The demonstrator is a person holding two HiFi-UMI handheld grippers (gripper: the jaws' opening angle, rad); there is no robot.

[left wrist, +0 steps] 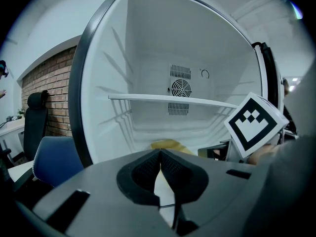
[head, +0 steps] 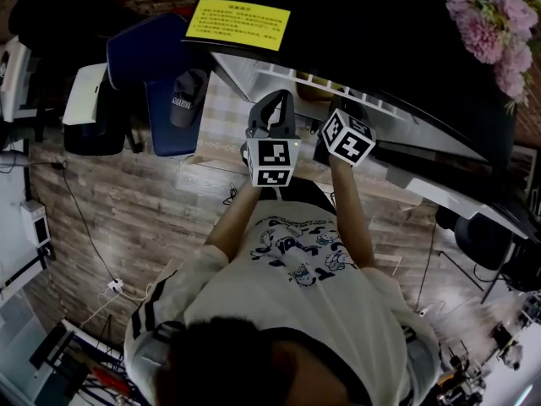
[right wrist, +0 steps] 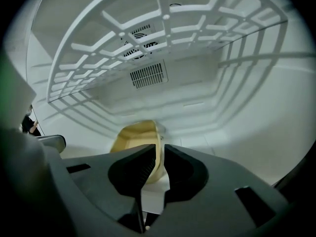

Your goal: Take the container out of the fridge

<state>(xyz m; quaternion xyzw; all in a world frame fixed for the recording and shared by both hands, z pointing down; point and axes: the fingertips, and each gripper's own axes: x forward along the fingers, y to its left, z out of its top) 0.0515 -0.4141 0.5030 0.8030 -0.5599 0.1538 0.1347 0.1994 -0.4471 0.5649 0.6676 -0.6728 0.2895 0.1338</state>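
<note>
Here, a person [head: 296, 311] seen from above reaches both tools toward an open fridge [left wrist: 148, 43].

(a) Right gripper [right wrist: 157, 154]: it is inside the lower compartment, under the white grid shelf [right wrist: 148, 38]. Its jaws are clenched, almost together, on the right-hand wall of the yellow container [right wrist: 133, 139]. The container sits on the fridge floor, near the middle and well in front of the slotted vent [right wrist: 148, 75] on the far wall.

(b) Left gripper [left wrist: 160, 154]: it is held outside the fridge mouth, to the left of the right gripper. Its jaws are closed tip to tip, with nothing between them. Beyond the tips, a sliver of the yellow container shows on the fridge floor, below the shelf and the round fan grille [left wrist: 181, 88]. The right gripper's marker cube [left wrist: 255, 122] appears at the right of this view.

(c) Surroundings: a blue chair [head: 161, 74] with a dark cap [head: 188, 96] on it stands left of the fridge, near a brick wall [left wrist: 44, 73]. A yellow label [head: 237, 24] lies on the black fridge top, and pink flowers [head: 499, 24] are at the far right.
</note>
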